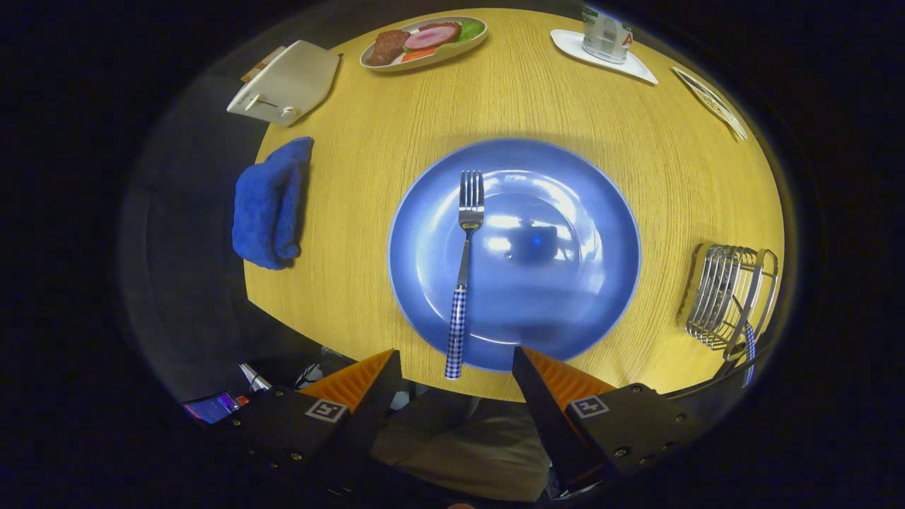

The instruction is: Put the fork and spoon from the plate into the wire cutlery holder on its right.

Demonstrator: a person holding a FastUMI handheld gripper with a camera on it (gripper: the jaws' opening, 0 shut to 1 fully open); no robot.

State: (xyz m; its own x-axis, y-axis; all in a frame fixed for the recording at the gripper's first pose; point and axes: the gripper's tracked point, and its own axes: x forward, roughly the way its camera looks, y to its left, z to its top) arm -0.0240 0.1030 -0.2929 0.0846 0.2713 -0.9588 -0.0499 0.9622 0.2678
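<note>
Fork (464, 268) lies on blue plate (565, 283), checked handle overhanging near rim, w/ gripper (456, 360) fingers wide apart, empty, flanking it. Wire holder (728, 300) right of plate, a checked handle inside. Blue cloth (270, 205) left; toaster (285, 83), food dish (424, 42) beyond.

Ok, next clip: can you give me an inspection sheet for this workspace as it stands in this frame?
Surface: round wooden table, no spills seen.
Job's things: fork lies on the blue plate, tines away from the fingers, checked handle past the near rim. Wire holder stands right of the plate; a checked handle leans at it, likely the spoon, but its bowl cannot be made out.
Clutter: blue cloth, toaster, dish of food, container on a white tray, flat item at the far right edge.
Grippers: gripper open, holding nothing, fork handle end between the fingers.
Cables: nothing seen.
Surroundings: dark booth; a person's lap below the table.
</note>
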